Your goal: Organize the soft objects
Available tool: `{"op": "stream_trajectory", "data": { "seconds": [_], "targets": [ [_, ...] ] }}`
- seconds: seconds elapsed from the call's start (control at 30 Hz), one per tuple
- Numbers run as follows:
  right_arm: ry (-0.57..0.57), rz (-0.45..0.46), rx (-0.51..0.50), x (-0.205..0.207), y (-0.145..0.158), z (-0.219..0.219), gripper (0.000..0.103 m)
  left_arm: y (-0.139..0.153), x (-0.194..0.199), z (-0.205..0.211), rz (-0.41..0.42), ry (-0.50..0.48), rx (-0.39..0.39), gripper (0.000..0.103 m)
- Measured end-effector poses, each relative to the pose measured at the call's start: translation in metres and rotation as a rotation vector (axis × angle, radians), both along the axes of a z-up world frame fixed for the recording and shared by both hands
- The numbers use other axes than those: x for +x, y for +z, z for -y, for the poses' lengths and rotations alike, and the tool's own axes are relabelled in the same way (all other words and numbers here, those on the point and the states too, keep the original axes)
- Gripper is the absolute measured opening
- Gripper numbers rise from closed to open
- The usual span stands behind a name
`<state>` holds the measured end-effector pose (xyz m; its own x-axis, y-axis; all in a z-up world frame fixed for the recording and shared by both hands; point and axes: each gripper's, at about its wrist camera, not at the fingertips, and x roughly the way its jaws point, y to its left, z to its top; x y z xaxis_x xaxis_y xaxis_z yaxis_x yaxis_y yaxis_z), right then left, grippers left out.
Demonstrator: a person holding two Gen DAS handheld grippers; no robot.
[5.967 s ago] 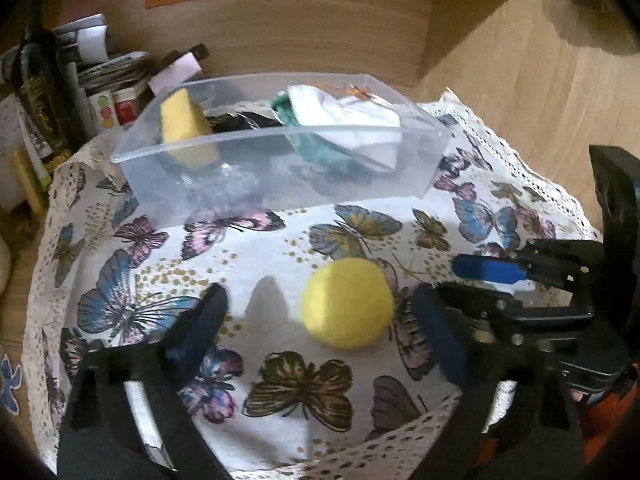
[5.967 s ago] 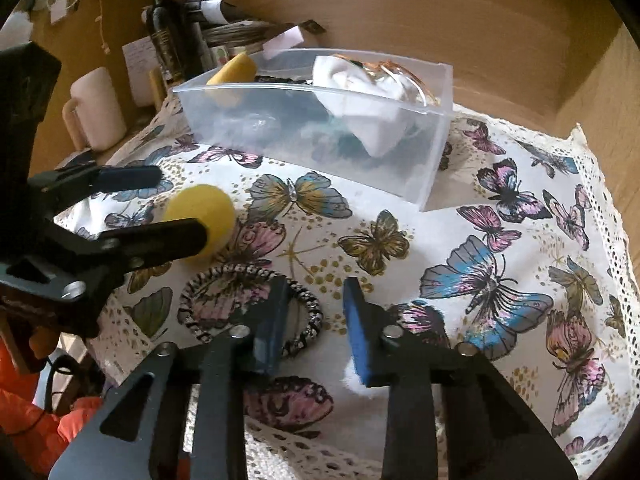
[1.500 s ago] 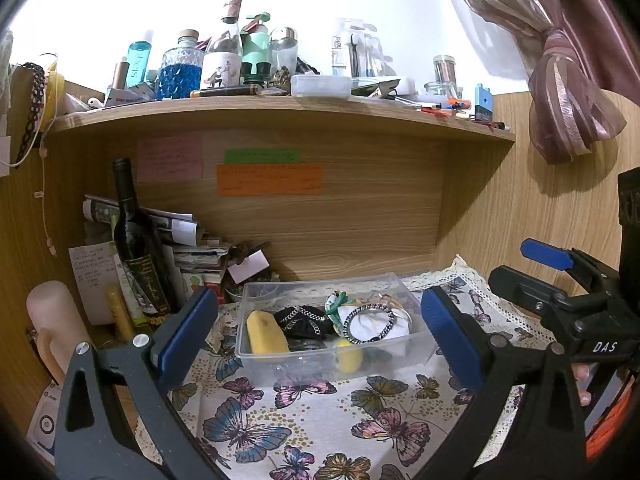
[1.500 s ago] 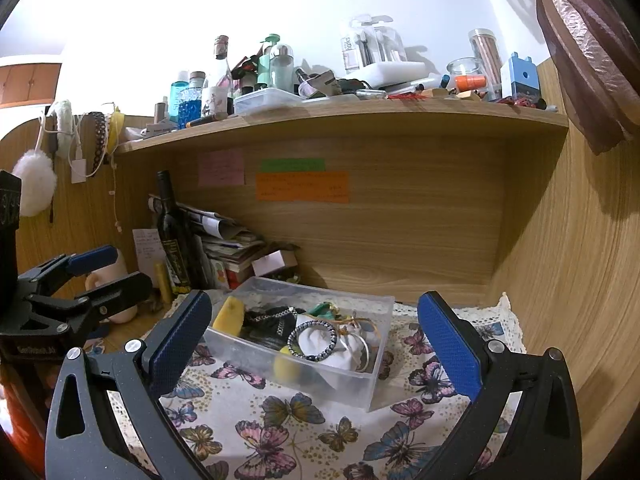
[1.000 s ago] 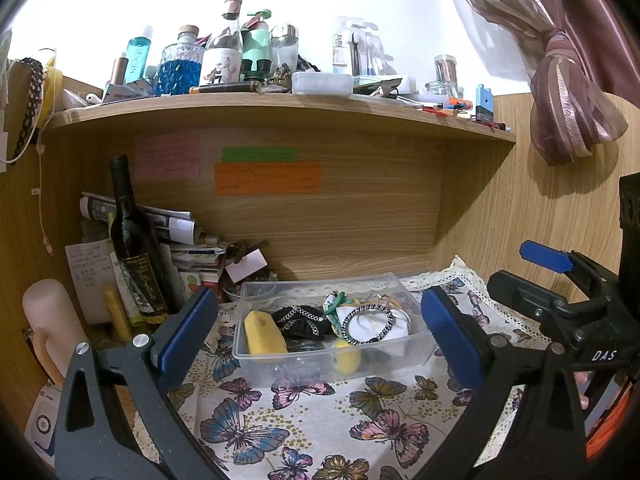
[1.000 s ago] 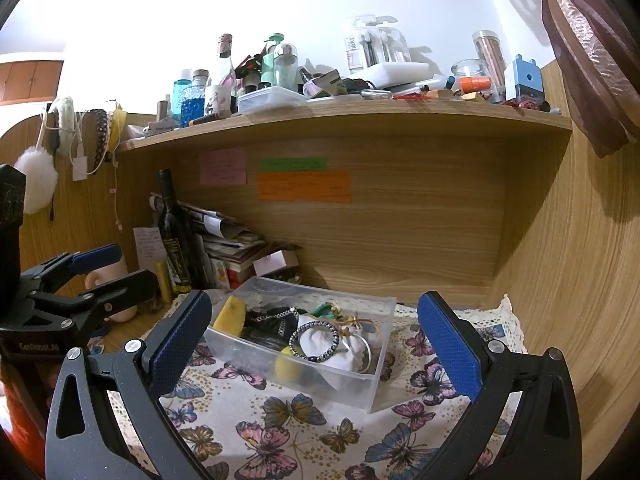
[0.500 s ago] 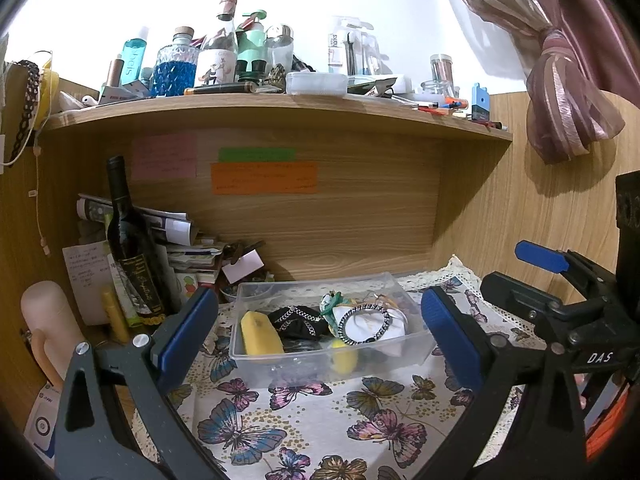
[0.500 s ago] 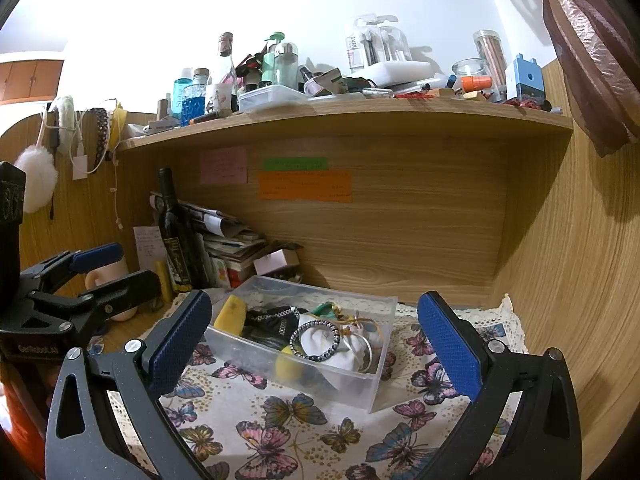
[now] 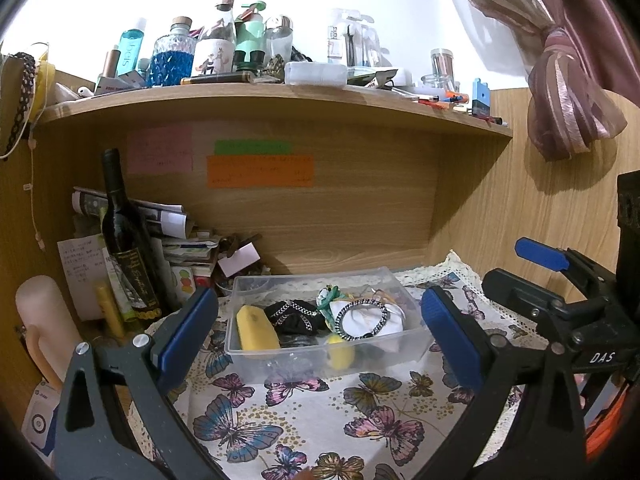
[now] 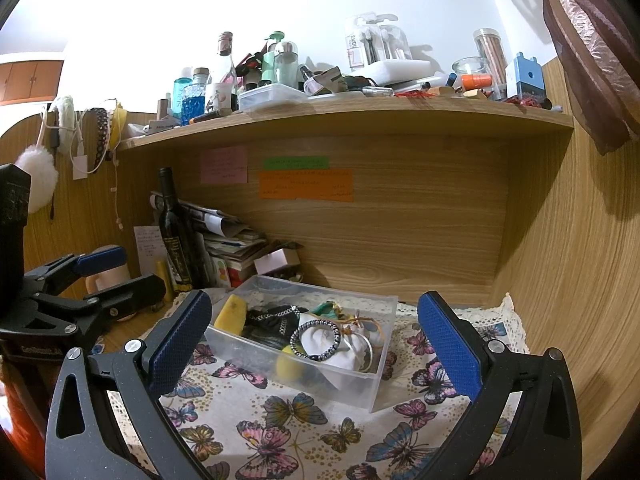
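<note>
A clear plastic bin (image 9: 256, 364) stands on the butterfly cloth (image 9: 280, 424) under the shelf. In it lie a yellow sponge (image 9: 256, 328), a yellow ball (image 9: 340, 354), a black fabric piece (image 9: 294, 316), a white cloth (image 9: 372, 322) and a beaded hair band (image 9: 362, 318). The bin (image 10: 360, 392) also shows in the right wrist view, with the sponge (image 10: 230, 312) and hair band (image 10: 316, 340). My left gripper (image 9: 316, 344) is open and empty, held back from the bin. My right gripper (image 10: 314, 344) is open and empty too.
A dark wine bottle (image 9: 128, 248), stacked papers (image 9: 180, 240) and a pale cylinder (image 9: 48, 328) crowd the back left. A wooden shelf (image 9: 280, 98) with many bottles runs overhead. A wooden wall (image 10: 580, 280) and a curtain (image 9: 568, 80) stand at the right.
Six seconds ago the yellow ball and hair band lay on the cloth by the grippers; now both are in the bin. Both grippers have pulled back and opened wide. Over the last second, hardly any motion.
</note>
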<state>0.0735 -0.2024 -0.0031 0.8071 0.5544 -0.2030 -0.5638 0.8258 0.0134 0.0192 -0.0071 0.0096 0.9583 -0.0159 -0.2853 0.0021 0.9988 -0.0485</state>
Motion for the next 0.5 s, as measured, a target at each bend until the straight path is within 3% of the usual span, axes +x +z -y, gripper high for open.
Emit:
{"op": "stream_trajectory", "data": {
  "seconds": [0.5],
  "targets": [
    [0.014,-0.025,0.0,0.01,-0.007,0.0,0.103,-0.003,0.001,0.001,-0.01,-0.011,0.005,0.103]
  ]
}}
